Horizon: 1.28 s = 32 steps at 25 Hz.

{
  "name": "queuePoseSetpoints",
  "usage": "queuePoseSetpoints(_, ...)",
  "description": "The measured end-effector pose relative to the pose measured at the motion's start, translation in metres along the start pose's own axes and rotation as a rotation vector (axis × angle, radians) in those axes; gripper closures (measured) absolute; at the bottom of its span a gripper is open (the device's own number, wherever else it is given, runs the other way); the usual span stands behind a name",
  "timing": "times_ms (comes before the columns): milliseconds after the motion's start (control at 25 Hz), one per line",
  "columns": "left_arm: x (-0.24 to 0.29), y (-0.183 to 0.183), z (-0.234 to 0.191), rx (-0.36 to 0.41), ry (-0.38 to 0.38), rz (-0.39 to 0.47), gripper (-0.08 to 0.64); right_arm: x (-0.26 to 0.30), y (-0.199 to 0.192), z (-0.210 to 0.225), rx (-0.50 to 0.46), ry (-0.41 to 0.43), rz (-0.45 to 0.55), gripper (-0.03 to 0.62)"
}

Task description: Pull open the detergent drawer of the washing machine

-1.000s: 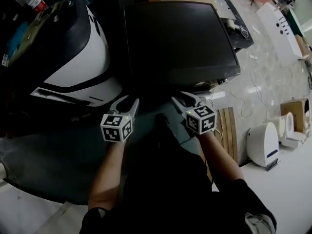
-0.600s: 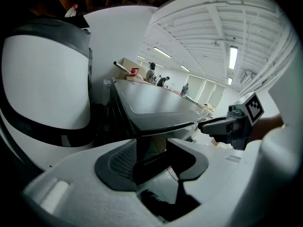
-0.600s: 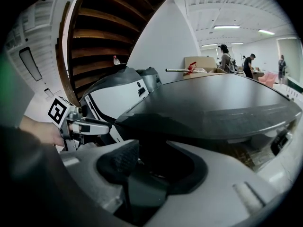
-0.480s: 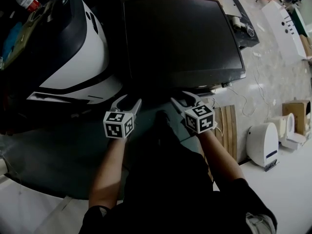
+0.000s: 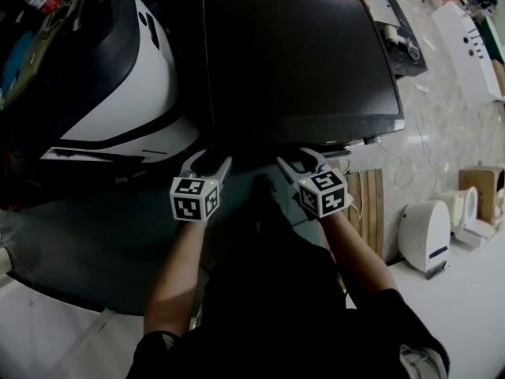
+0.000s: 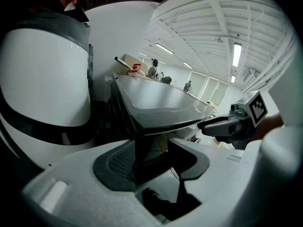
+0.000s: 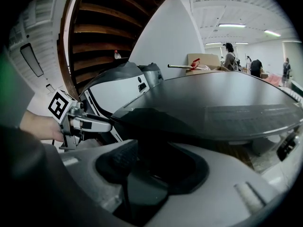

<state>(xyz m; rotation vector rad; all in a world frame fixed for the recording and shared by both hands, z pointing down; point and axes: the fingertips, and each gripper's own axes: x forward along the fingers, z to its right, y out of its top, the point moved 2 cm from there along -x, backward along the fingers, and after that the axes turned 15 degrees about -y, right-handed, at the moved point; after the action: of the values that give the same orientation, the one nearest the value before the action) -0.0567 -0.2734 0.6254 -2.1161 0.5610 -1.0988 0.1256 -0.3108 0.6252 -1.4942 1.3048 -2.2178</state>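
Grippers [image 5: 210, 161] [image 5: 298, 158] abreast, tilted down, jaws just opening, empty

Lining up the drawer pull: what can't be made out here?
- Detergent drawer: in no view; head view shows only the dark machine top, its front face hidden beneath the overhanging edge.
- Gripper views: the front under that edge is lost in shadow.
- Left claw and right claw, jaws just opened wider, empty: gap to the front unreadable.

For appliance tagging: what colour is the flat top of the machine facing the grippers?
Black; the machine top shows best in the head view.
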Motion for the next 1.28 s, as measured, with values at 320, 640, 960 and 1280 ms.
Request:
queuePoseSetpoints(320, 0.001, -0.003, 0.004, 0.013, -0.012, 0.004, 0.351, 0.000, 0.000, -0.001, -0.041, 0.021, 0.012, 0.400)
queuePoseSetpoints(640, -0.005, -0.008, 0.005, 0.017, -0.016, -0.005, 0.379, -0.007, -0.006, -0.003, -0.040, 0.038, 0.006, 0.406)
queuePoseSetpoints(960, -0.007, -0.001, 0.001, 0.018, -0.051, -0.004, 0.371, -0.003, -0.003, 0.000, -0.052, 0.007, 0.012, 0.437)
queuePoseSetpoints(1280, -0.011, -0.013, 0.013, 0.058, -0.058, -0.040, 0.395, -0.012, -0.013, -0.002, -0.090, -0.012, 0.012, 0.481)
